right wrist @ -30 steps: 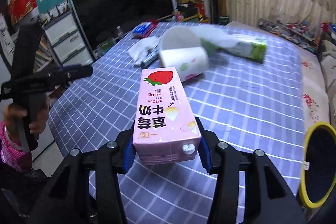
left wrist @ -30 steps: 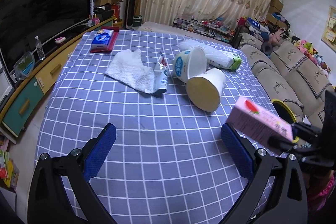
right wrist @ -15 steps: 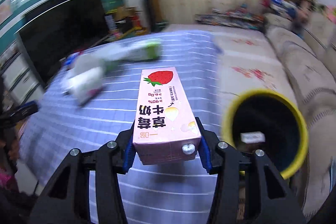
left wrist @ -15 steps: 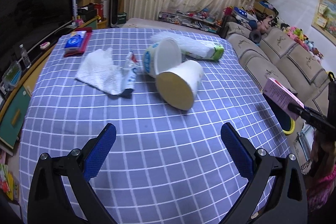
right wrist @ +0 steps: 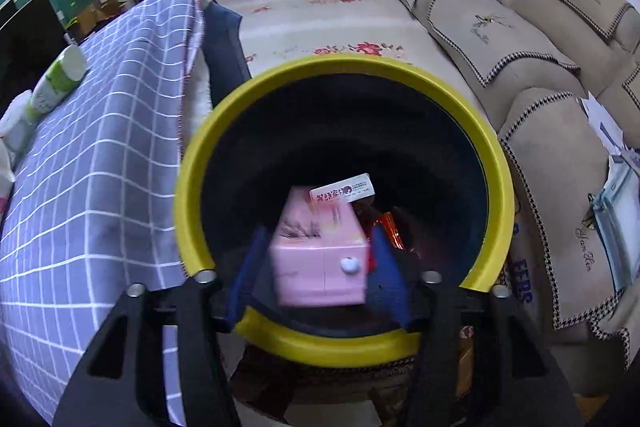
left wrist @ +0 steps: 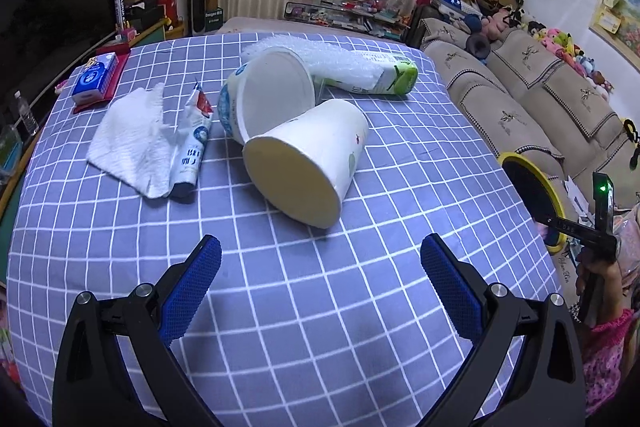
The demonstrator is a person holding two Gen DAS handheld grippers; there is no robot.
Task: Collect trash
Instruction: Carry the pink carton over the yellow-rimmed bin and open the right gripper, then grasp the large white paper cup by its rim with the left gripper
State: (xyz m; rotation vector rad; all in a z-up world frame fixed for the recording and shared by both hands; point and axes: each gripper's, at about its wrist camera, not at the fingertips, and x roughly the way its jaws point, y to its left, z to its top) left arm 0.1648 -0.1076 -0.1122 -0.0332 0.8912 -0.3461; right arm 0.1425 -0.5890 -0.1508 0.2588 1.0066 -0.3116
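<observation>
My right gripper (right wrist: 319, 235) points down into a black bin with a yellow rim (right wrist: 344, 61) beside the table. Its jaws are opening, and a pink strawberry-milk carton (right wrist: 320, 259), blurred, sits between the blue pads with a gap showing on its left side. My left gripper (left wrist: 320, 245) hangs open over the checked tablecloth (left wrist: 320, 327) with nothing between its fingers. Just beyond it lies a tipped white paper cup (left wrist: 316, 155), then a white tub (left wrist: 272, 91), a crumpled napkin (left wrist: 128, 135), a squeezed wrapper (left wrist: 194, 143) and a green-and-white pack in bubble wrap (left wrist: 360, 71).
A blue tissue pack (left wrist: 94, 79) lies on a red tray at the table's far left. A beige sofa (left wrist: 520, 87) runs along the right, with the bin (left wrist: 510, 159) between it and the table. A small white box (right wrist: 344, 191) and orange scraps (right wrist: 390, 227) lie inside the bin.
My right gripper swung from over the table to above the bin, tilted downward and loosened on the carton. My left gripper moved closer to the paper cup.
</observation>
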